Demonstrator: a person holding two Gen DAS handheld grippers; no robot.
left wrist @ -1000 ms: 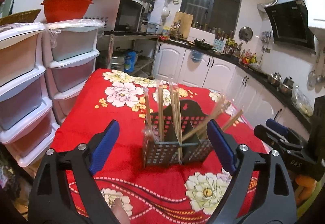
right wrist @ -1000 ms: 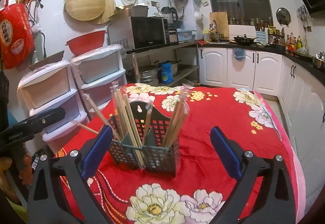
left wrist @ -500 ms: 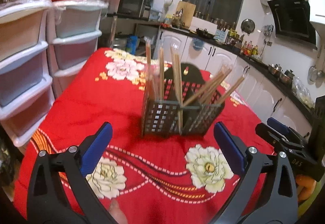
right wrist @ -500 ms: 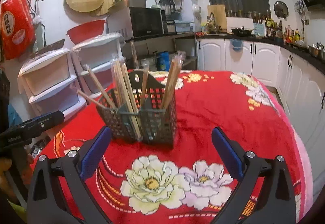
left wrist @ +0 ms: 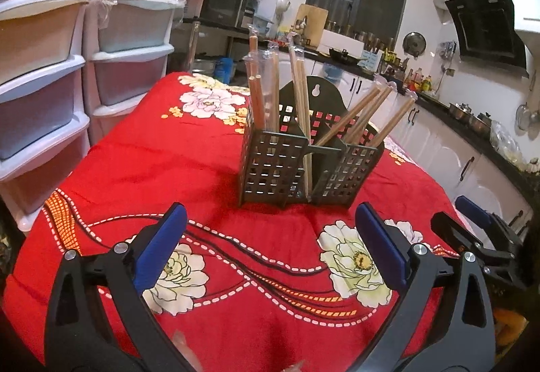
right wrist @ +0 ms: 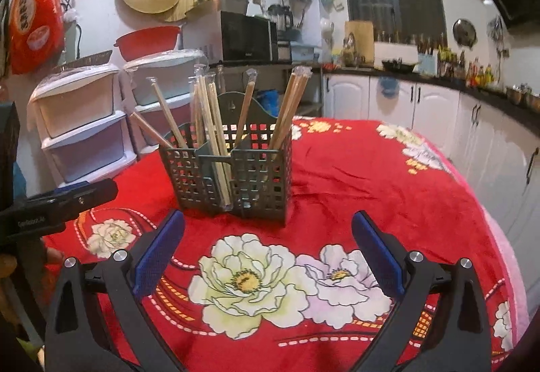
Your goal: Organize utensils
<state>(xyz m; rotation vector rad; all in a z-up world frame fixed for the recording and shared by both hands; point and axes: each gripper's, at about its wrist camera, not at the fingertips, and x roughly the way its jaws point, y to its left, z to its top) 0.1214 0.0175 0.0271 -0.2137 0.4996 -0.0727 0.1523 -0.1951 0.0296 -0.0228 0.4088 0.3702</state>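
Note:
A dark perforated utensil holder (left wrist: 305, 166) (right wrist: 233, 179) stands on the red flowered tablecloth (left wrist: 175, 156) (right wrist: 371, 169), with several wrapped wooden chopsticks (left wrist: 300, 91) (right wrist: 209, 108) upright or leaning in its compartments. My left gripper (left wrist: 270, 237) hangs open just in front of the holder, nothing between its blue pads. My right gripper (right wrist: 268, 243) is likewise open and empty, a little short of the holder. The right gripper's tip shows at the right edge of the left wrist view, the left one's at the left edge of the right wrist view.
White plastic drawer units (left wrist: 50, 95) (right wrist: 84, 129) stand beside the table on the left. White cabinets with a dark counter (left wrist: 472, 149) (right wrist: 438, 102) line the far and right walls. A microwave (right wrist: 246, 37) sits on a shelf behind.
Both grippers have sunk toward the tablecloth, so the holder now sits higher and larger in each view. The left jaws have spread a little wider.

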